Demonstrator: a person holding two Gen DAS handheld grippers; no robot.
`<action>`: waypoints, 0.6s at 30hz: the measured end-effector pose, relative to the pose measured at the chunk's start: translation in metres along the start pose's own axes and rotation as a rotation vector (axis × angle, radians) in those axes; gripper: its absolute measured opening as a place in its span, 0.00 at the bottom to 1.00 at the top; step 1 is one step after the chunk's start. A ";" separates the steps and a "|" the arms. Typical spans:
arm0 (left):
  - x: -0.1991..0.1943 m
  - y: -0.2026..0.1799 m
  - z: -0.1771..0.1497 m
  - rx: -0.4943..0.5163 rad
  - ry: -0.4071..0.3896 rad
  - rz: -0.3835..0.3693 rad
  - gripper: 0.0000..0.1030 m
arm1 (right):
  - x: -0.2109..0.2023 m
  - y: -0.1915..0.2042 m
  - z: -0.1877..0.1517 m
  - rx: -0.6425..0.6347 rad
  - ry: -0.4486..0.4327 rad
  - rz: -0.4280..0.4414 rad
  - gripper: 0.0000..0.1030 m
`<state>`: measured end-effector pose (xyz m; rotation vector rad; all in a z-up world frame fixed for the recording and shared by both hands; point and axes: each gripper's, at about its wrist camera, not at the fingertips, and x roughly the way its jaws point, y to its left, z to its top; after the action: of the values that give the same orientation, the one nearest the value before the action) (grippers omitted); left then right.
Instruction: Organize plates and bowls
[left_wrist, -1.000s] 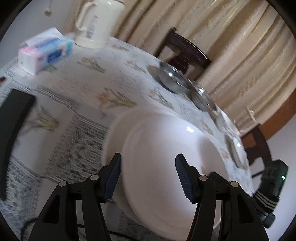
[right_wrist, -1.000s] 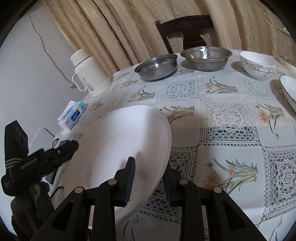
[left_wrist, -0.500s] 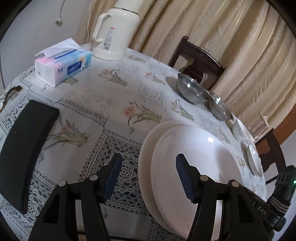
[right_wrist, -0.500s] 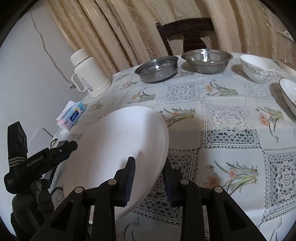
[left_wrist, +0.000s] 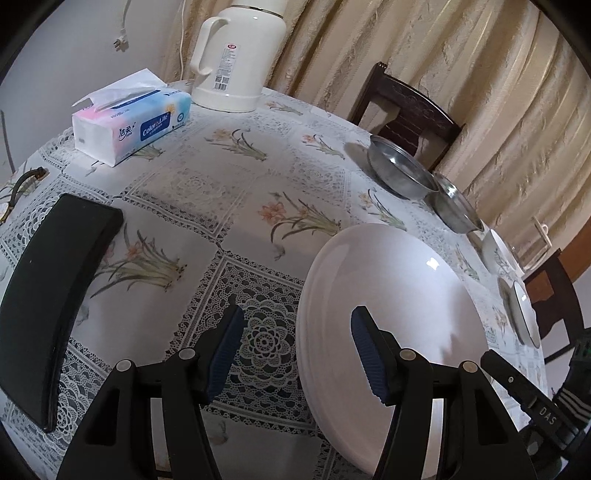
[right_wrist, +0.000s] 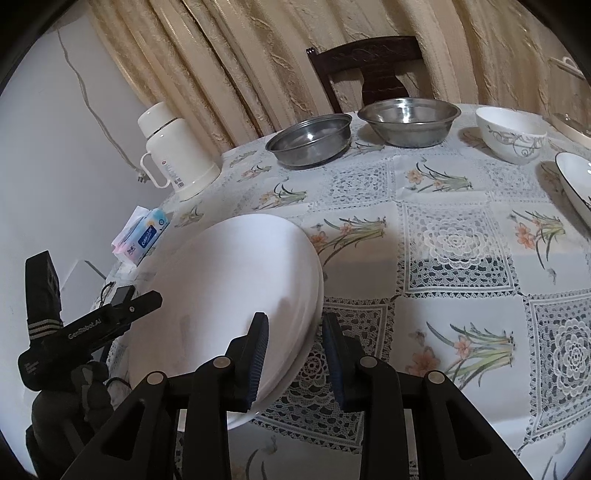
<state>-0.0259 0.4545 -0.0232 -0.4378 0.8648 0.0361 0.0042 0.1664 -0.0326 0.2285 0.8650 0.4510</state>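
Now the right gripper has its fingers drawn in narrow around the near edge of the white plates, one pad above the rim and one below; a sliver of gap shows on the lower side, so whether it truly pinches them I cannot tell. The left gripper stands wide, its right finger over the plates' face and its left finger over bare cloth, touching nothing that I can see.

The plates are two, stacked, rims nearly flush. They sit tilted, near edge raised, far edge dipping toward the table at its near left side. Being round, they have no long axis.

A lace cloth with printed flowers covers the table. At the far side stand two steel bowls, a patterned white bowl and, at the right edge, a dark-rimmed dish. A white jug and tissue pack sit far left, a black case near left. Cream curtains and a dark chair stand behind.
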 end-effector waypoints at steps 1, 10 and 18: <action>0.000 0.000 0.000 0.000 -0.001 0.000 0.60 | 0.000 -0.001 0.000 0.006 0.000 0.000 0.31; -0.005 -0.012 0.003 0.021 -0.034 0.013 0.60 | -0.004 -0.014 -0.001 0.065 -0.018 0.000 0.41; -0.012 -0.033 0.005 0.046 -0.058 0.016 0.61 | -0.009 -0.033 0.000 0.126 -0.042 0.011 0.55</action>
<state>-0.0234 0.4281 0.0001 -0.3849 0.8109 0.0428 0.0080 0.1330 -0.0386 0.3570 0.8520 0.4009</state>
